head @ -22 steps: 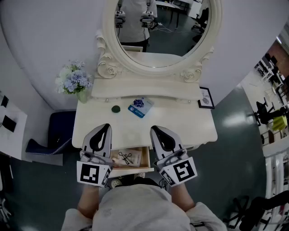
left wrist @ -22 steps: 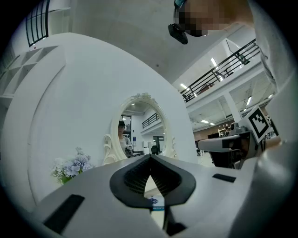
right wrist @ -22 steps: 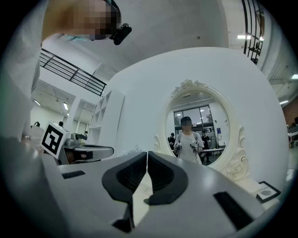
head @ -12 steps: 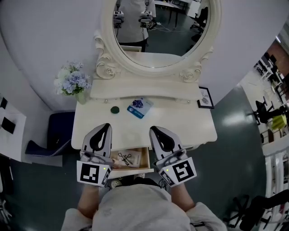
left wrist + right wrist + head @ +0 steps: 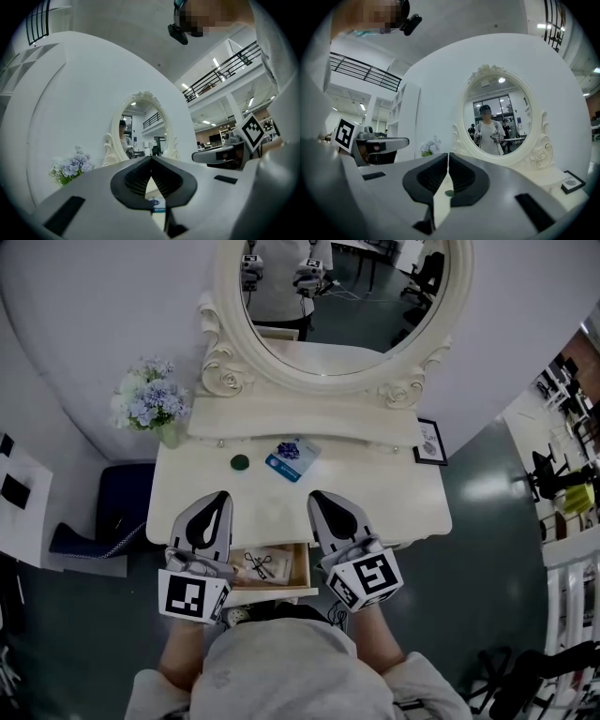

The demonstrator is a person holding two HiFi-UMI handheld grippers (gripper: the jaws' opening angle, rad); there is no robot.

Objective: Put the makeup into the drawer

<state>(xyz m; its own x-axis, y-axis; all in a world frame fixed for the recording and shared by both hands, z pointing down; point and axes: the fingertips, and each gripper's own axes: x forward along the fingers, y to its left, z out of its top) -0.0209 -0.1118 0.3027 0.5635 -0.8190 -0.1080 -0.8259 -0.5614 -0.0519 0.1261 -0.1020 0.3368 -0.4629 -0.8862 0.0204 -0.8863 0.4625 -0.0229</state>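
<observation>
A blue and white makeup packet [image 5: 291,458] lies on the cream dressing table [image 5: 394,493], with a small dark green round piece [image 5: 241,462] to its left. Below the table's front edge a drawer [image 5: 302,568] stands pulled out, with small scissor-like tools lying in it. My left gripper [image 5: 222,496] and right gripper [image 5: 319,494] hover side by side over the table's front edge, both shut and empty. In the left gripper view the packet [image 5: 157,204] shows through the gap below the closed tips [image 5: 151,159]. Beneath the closed tips [image 5: 448,154] in the right gripper view sits the green piece [image 5: 449,192].
An oval mirror [image 5: 328,296] in a carved frame rises at the back of the table. A vase of pale flowers [image 5: 150,404] stands at the back left, a small framed card [image 5: 429,442] at the back right. A dark blue seat [image 5: 117,512] sits left of the table.
Both grippers stay almost where they were, shut; the right one has drifted slightly towards the table's middle. The head view has shifted a little.
</observation>
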